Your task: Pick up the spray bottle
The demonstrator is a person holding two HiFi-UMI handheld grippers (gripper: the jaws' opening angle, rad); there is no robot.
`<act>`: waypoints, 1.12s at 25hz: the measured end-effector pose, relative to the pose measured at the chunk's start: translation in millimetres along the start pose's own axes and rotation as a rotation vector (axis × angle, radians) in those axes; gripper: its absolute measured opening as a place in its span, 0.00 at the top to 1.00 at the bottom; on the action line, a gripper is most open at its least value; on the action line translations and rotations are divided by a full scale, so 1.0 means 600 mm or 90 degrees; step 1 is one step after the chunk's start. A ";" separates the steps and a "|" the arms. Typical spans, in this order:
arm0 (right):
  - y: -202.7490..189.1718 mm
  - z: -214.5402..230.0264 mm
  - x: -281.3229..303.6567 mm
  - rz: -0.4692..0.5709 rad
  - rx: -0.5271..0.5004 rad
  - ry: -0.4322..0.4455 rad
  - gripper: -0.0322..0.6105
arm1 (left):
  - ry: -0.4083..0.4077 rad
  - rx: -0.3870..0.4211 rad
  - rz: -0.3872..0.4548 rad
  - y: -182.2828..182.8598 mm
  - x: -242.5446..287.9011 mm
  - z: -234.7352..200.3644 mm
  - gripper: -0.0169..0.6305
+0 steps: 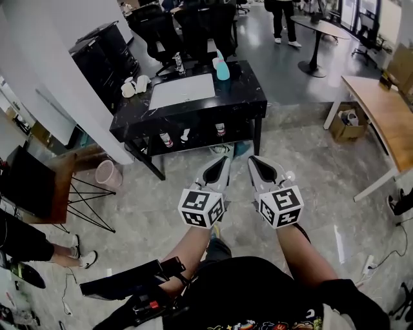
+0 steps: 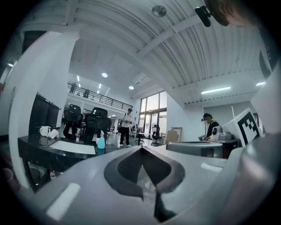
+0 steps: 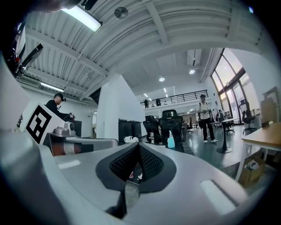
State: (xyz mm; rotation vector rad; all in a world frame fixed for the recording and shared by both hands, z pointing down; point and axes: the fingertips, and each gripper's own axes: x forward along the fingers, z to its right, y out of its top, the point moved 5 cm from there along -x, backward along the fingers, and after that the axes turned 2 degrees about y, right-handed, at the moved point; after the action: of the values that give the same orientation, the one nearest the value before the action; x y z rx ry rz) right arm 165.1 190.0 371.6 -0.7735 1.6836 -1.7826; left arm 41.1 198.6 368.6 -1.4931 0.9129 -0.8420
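Note:
A light blue spray bottle stands upright at the back right of a black marble table, beside a white mat. It also shows small and far off as the spray bottle in the left gripper view and the spray bottle in the right gripper view. My left gripper and right gripper are held side by side over the floor, well short of the table's front edge. Both point toward the table. Each has its jaws closed together with nothing between them.
White cups sit at the table's left end, and small bottles on its lower shelf. Black office chairs stand behind it. A wooden desk and a cardboard box are to the right, a pink bin to the left, a person far back.

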 end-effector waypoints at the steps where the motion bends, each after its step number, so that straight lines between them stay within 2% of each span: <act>1: 0.003 0.007 0.022 -0.001 -0.001 -0.006 0.91 | -0.006 -0.002 0.002 0.003 0.015 -0.019 0.97; 11: 0.042 0.043 0.304 0.010 0.001 -0.072 0.91 | -0.071 0.014 0.009 0.069 0.166 -0.271 0.97; 16: 0.046 0.043 0.420 0.012 -0.001 -0.087 0.91 | -0.091 0.022 0.014 0.086 0.221 -0.382 0.97; 22: 0.040 0.066 0.504 -0.001 -0.003 -0.099 0.91 | -0.096 0.014 0.015 0.090 0.275 -0.454 0.97; 28: 0.024 0.131 0.582 -0.010 0.001 -0.102 0.91 | -0.093 0.010 0.004 0.079 0.358 -0.507 0.97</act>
State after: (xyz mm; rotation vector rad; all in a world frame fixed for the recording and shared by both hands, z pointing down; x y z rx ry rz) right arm -12.4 -120.7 371.6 -0.9062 1.5760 -1.6847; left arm -139.2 -130.1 357.5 -1.5162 0.8010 -0.7241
